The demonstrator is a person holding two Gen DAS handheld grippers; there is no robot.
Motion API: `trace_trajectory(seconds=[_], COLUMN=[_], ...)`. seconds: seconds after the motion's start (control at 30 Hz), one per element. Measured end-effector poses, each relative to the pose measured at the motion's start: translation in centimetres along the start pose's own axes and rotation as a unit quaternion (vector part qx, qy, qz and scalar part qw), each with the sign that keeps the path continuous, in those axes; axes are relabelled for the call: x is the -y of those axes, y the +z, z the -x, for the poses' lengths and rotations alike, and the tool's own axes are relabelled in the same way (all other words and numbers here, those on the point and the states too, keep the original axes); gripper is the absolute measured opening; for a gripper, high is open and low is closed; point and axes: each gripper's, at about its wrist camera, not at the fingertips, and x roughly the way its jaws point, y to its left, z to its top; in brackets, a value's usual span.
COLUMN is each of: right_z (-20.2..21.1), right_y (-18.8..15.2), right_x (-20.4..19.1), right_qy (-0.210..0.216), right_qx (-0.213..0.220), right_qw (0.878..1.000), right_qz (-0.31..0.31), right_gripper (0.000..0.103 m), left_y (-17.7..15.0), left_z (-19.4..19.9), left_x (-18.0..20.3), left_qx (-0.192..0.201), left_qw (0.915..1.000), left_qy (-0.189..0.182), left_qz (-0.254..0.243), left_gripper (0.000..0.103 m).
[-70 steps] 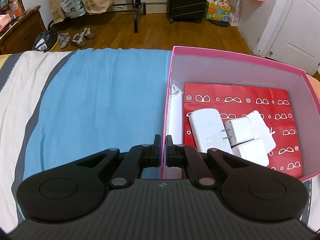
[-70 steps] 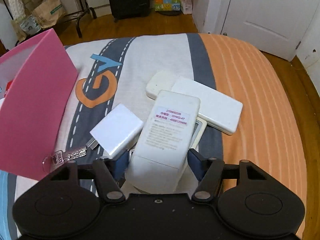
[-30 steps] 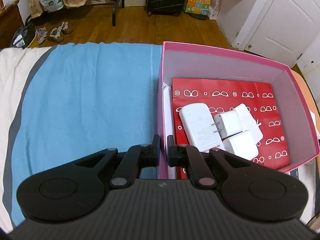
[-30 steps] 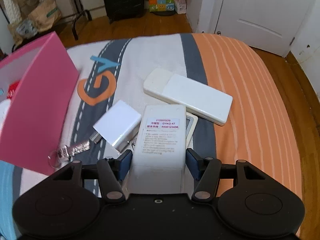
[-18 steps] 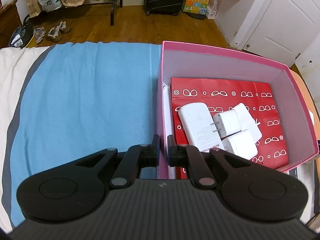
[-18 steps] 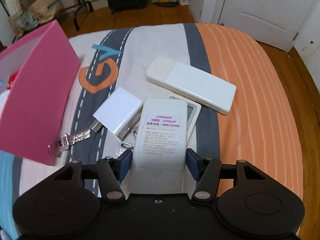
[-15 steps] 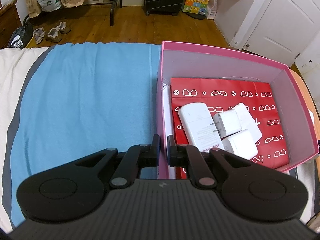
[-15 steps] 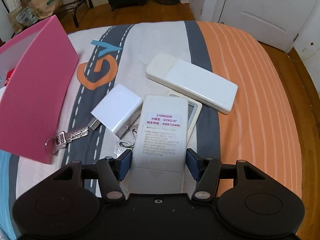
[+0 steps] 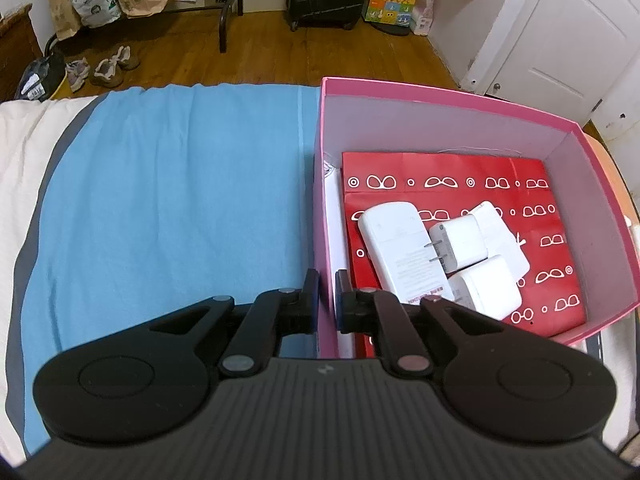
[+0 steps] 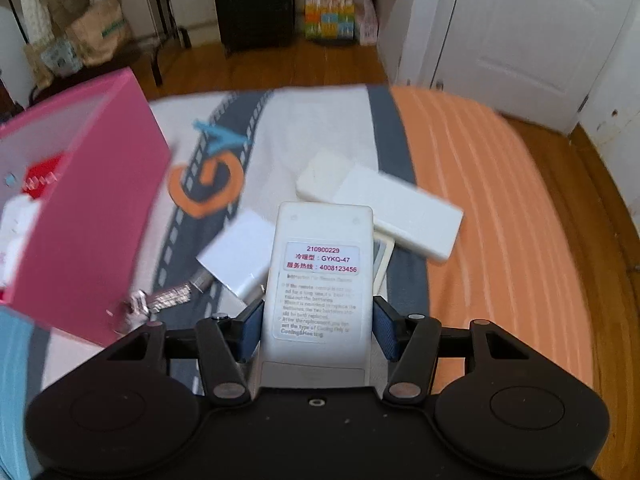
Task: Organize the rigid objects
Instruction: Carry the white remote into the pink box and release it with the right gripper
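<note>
Right tongs [image 10: 318, 320] are closed on a white remote [image 10: 320, 280], pads on its two long edges near the battery end, label side up; the remote is off the bed, just right of the pink box [image 10: 86, 216]. Hard plastic shell, looks light and stiff, smooth sides so it could slip if tilted; a side grip low on the body seems adequate, though the far end overhangs a lot.

Left tongs [image 9: 326, 294] are nearly shut, pinching the pink box's near left wall, one finger inside and one outside. Thin cardboard wall, likely flexes.

Inside the box, on red paper [image 9: 448, 176]: a white remote-like unit [image 9: 400, 252] and white chargers [image 9: 460, 242].

On the bed right of the box: a charger [image 10: 240, 256], keys [image 10: 160, 300], a long white remote [image 10: 384, 208].
</note>
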Motion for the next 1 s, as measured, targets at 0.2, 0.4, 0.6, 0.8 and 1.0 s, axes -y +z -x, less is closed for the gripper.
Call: trace_trajectory(seconds=[0.2, 0.4, 0.6, 0.8, 1.0], right_z=[4.6, 9.9, 11.4, 8.1, 1.8], right_y=[-0.3, 1.3, 4.0, 6.5, 8.0], right_x=[-1.0, -5.1, -11.4, -17.3, -23.2], right_qy=[0.014, 0.09, 0.173, 0.204, 0.198], right_qx=[0.057, 0.1, 0.087, 0.053, -0.006], right_qw=[0.998, 0.991, 0.98, 0.975, 0.976], right_qz=[-0.012, 0.004, 0.049, 0.075, 0.087], right_gripper=[0.061, 0.062, 0.062, 0.062, 0.062], left_y=[0.0, -0.2, -0.1, -0.2, -0.3], left_z=[0.1, 0.2, 0.2, 0.2, 0.2], left_x=[-0.1, -0.4, -0.8, -0.6, -0.4], left_qx=[0.001, 0.003, 0.003, 0.004, 0.006], left_qw=[1.0, 0.9999, 0.9997, 0.9998, 0.9998], left_qy=[-0.005, -0.01, -0.023, -0.019, -0.017], left_qz=[0.004, -0.002, -0.002, -0.008, -0.008], left_gripper=[0.007, 0.007, 0.008, 0.008, 0.008])
